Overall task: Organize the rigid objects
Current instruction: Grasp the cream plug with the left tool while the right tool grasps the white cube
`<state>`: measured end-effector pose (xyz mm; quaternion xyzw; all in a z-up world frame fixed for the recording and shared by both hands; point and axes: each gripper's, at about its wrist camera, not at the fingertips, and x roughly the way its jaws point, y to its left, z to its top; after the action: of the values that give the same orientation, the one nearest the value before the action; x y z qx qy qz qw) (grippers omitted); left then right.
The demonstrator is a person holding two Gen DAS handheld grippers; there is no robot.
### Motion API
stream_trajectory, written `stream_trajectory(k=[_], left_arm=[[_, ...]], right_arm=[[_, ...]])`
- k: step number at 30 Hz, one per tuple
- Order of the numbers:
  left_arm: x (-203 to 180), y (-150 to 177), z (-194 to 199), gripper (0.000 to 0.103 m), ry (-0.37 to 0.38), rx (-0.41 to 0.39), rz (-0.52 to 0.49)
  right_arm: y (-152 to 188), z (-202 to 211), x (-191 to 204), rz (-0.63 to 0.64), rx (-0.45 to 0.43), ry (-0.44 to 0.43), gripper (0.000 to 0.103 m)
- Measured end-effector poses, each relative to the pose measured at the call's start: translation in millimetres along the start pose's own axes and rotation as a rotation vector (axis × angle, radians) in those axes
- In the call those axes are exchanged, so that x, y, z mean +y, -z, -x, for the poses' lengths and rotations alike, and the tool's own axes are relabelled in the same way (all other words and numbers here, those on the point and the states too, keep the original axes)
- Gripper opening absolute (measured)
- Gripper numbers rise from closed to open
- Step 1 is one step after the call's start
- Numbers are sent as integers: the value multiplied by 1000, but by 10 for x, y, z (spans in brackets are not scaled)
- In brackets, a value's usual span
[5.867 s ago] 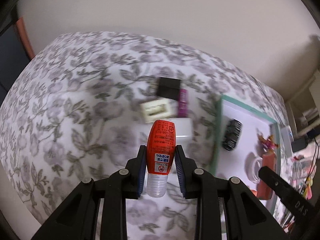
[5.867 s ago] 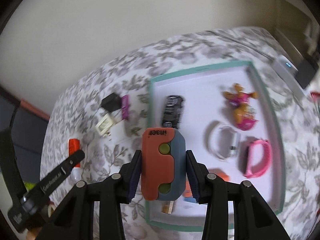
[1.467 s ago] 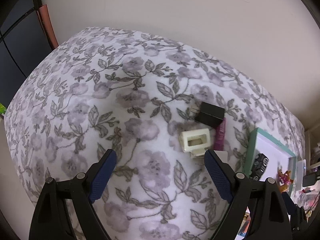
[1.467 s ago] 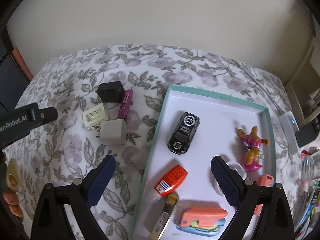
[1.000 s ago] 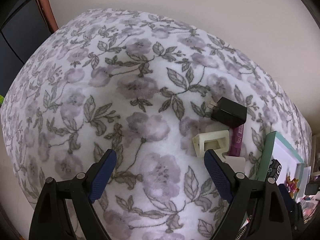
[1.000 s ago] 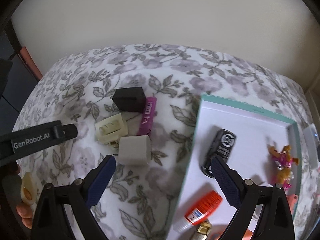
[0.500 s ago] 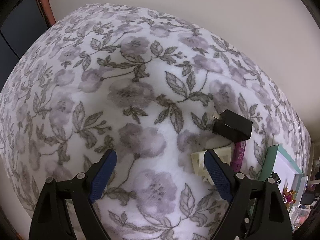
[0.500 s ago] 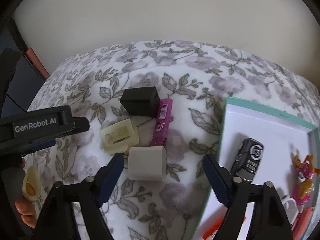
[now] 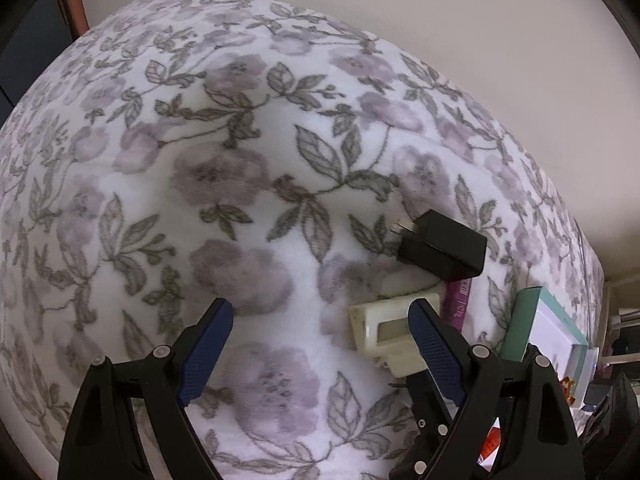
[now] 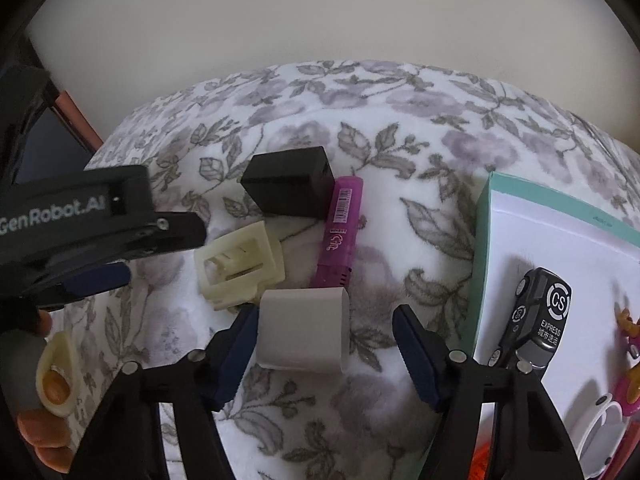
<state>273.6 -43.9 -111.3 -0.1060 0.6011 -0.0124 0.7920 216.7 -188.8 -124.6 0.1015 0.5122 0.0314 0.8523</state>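
Closing right gripper (image 10: 322,354) straddles grey block (image 10: 303,328) on floral cloth (image 10: 400,120), unpinched; moments ago over tray (image 10: 482,240). Pickup imminent. Left gripper (image 9: 320,346) wide, empty, beside cream adapter (image 9: 386,332).

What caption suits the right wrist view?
Right gripper closing around a grey charger on the floral cloth, beside the teal-rimmed tray.

Right tongs closing around a grey block on the flowered cloth

The right tongs (image 10: 324,340) straddled the grey block (image 10: 303,329), left pad touching, right pad apart. At ten o'clock of it lay a cream plug (image 10: 239,272), at twelve a purple tube (image 10: 339,232) beside a black charger (image 10: 290,181); at three, the teal tray (image 10: 483,264) held a toy car (image 10: 538,316).
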Motion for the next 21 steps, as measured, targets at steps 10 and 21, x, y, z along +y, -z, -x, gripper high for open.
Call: stream_trajectory(k=[10,21], left_arm=[[-143,27,-79,90,71,15,-14],[-344,87,-212,90,56,7,-73]], right_arm=[[-14,48,-19,4,4,-28,48],[-19,80,-192,-46,3,-33,48]])
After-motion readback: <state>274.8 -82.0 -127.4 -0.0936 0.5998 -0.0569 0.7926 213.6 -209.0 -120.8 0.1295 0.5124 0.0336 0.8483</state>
